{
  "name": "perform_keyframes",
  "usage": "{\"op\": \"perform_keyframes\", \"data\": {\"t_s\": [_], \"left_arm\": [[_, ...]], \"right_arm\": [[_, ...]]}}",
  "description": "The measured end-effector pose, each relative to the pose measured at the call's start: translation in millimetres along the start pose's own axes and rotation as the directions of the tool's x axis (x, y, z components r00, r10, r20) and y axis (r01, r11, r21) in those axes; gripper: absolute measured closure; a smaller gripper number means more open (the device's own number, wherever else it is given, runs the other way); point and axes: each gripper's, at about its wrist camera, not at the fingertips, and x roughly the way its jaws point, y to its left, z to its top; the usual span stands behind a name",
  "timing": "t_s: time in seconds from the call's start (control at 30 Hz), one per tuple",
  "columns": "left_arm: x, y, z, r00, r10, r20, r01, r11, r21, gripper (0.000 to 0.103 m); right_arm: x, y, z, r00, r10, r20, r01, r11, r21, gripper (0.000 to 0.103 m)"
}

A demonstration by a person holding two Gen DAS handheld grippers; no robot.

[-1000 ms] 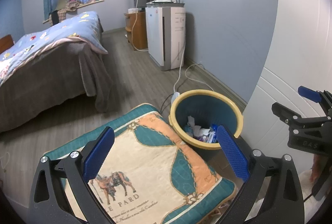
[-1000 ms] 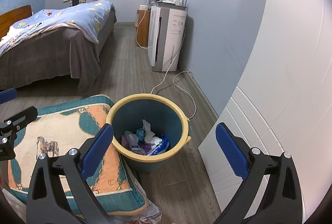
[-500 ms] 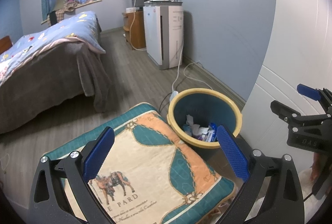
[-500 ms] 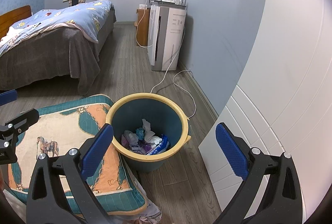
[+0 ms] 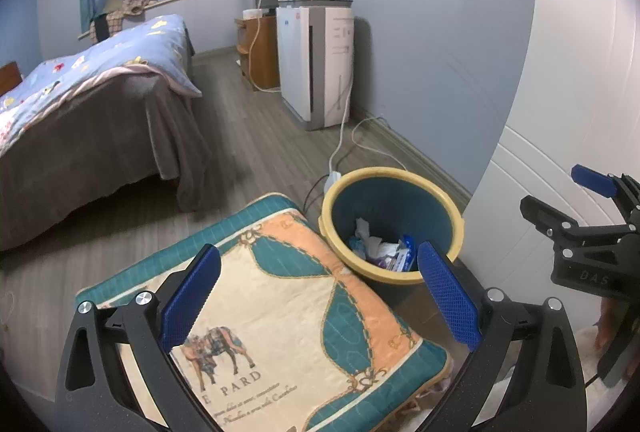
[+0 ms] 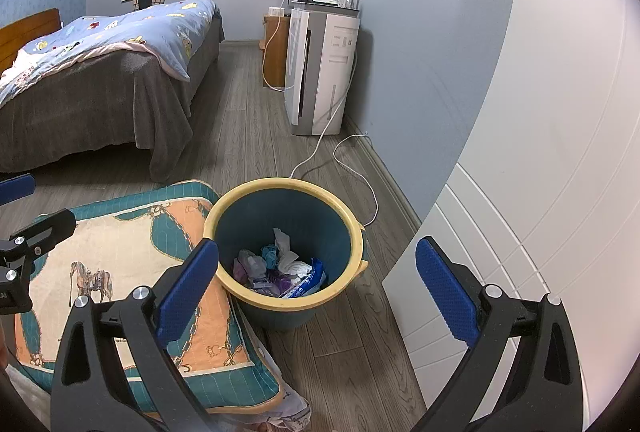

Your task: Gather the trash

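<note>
Trash (image 6: 280, 268) is seen heaped inside the yellow-rimmed bin (image 6: 352, 220) at twelve o'clock, drawn slightly nearer than a second ago, while left gripper (image 5: 320, 300) and right gripper (image 6: 316, 292) are held wide open, empty, suggesting collection is nearly finished.

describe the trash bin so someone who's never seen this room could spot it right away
Start at the tall white appliance against the blue wall and follow its white cord down the wood floor. Where the cord ends stands the trash bin, beside a patterned cushion. It is the only round container: teal with a yellow rim, with crumpled paper and wrappers inside.
</note>
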Motion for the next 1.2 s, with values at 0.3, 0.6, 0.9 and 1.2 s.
{"op": "perform_keyframes", "data": {"t_s": [0.3,0.6,0.9,1.2], "left_arm": [[-1,-1,-2,1.0,-0.005,0.002,0.005,1.0,0.018,0.005],[-1,-2,-3,1.0,-0.007,0.007,0.007,1.0,0.024,0.005],[-3,-6,-3,0.999,-0.004,0.036,0.002,0.999,0.048,0.005],[-4,4,-3,0.999,0.037,0.012,-0.037,0.998,0.052,0.005]], "right_arm": [[2,0,-2,1.0,0.0,-0.003,0.0,1.0,0.002,0.006],[2,-1,-3,1.0,-0.001,-0.005,0.001,1.0,0.003,0.006],[3,-1,-5,1.0,-0.001,-0.008,0.001,1.0,0.007,0.006],[4,5,-5,1.0,-0.024,-0.015,0.025,0.999,0.023,0.006]]}}
